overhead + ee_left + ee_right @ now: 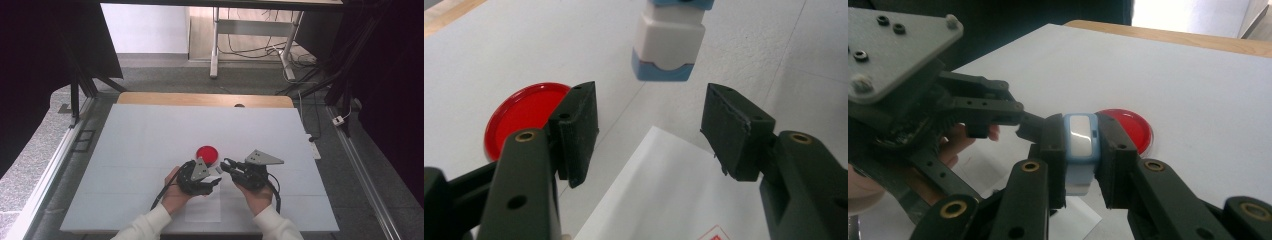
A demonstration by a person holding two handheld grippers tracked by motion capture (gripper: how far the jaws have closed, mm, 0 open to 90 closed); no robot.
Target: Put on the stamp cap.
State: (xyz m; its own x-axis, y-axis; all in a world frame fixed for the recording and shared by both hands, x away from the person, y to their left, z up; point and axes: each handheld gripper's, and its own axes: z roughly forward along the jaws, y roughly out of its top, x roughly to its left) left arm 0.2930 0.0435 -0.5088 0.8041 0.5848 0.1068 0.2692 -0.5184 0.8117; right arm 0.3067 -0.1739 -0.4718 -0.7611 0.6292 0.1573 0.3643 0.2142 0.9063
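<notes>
Blue-and-white block (1081, 145) sits clamped in the right hand-held gripper (1082, 165), above the white surface (150, 140) near a red disc (206, 154); the left hand-held gripper (649, 132) stands apart, nothing between.

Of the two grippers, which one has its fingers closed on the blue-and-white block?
The right gripper: its fingers clamp both sides of the blue-and-white block. The left gripper stands open, its fingers apart with the block ahead of them, untouched.
</notes>
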